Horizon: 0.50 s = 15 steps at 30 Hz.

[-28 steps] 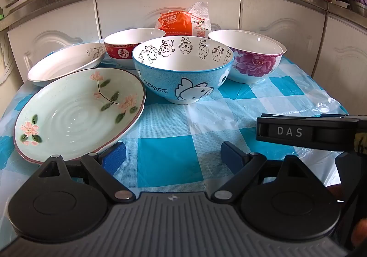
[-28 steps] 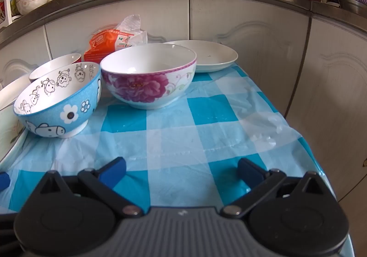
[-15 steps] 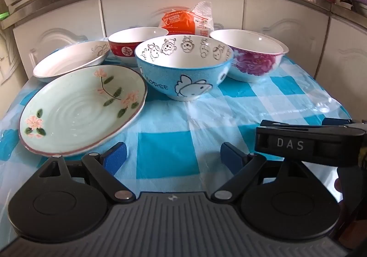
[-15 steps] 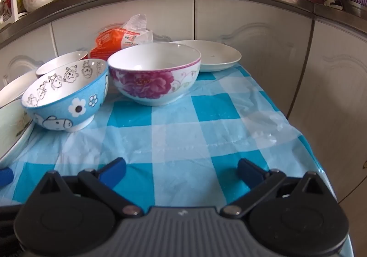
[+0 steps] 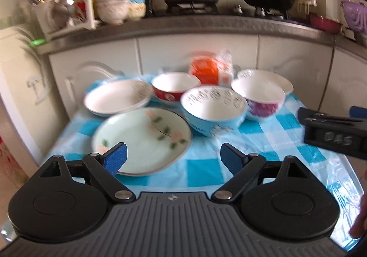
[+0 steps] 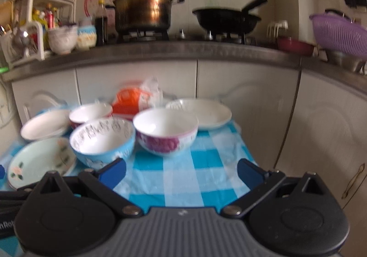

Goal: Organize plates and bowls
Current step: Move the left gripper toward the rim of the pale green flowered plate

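On the blue checked tablecloth (image 5: 201,172) lie a pale green flowered plate (image 5: 140,140), a white plate (image 5: 114,98), a red bowl (image 5: 174,86), a blue cartoon bowl (image 5: 213,110), a purple-flowered bowl (image 5: 259,96) and a second white plate (image 5: 275,78). My left gripper (image 5: 174,160) is open and empty, raised over the plate's near edge. My right gripper (image 6: 181,174) is open and empty, raised in front of the blue cartoon bowl (image 6: 103,140) and purple-flowered bowl (image 6: 165,133). Both views are blurred.
An orange packet (image 5: 206,69) sits at the table's back. Behind is a white cabinet (image 6: 240,92) under a counter (image 6: 183,50) with a metal pot (image 6: 142,9), a black pan (image 6: 227,18), a purple basket (image 6: 339,32) and a utensil rack (image 5: 62,4). The right gripper's body (image 5: 335,137) shows in the left view.
Both grippers have risen and pulled back from the table, so the dishes look smaller and the counter with pot and pan has come into view. Both stay open.
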### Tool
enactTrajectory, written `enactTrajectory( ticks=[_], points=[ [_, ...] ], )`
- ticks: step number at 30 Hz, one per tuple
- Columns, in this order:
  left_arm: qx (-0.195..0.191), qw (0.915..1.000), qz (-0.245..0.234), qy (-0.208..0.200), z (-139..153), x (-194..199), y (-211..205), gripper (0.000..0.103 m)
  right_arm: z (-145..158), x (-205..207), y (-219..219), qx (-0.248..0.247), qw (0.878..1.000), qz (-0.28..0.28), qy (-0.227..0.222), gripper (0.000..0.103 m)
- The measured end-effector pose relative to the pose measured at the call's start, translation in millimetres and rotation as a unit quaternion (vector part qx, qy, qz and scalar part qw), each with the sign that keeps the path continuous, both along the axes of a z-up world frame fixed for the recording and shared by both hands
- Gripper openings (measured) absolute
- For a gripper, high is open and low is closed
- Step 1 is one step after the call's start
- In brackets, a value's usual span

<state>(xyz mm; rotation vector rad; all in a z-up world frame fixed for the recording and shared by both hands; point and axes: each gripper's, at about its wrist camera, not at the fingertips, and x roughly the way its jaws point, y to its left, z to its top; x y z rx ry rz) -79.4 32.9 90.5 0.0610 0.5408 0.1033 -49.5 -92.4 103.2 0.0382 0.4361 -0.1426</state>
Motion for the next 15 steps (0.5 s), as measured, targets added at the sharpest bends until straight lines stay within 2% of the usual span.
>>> enactTrajectory(
  ticks=[3,11,15],
  points=[
    [0.008,0.9997,0.011,-0.022,16,-17,10,0.103,22,-15,7,-0.003,1.0,0.009,-0.027,0.102],
    [-0.003,0.9948,0.048,-0.09,61,-66,45,0.103,64,-58,25,0.0,0.994,0.052,-0.099,0.102],
    [-0.01,0.9927,0.061,-0.104,77,-88,57,0.103,79,-74,32,0.003,0.991,0.067,-0.119,0.102]
  ],
)
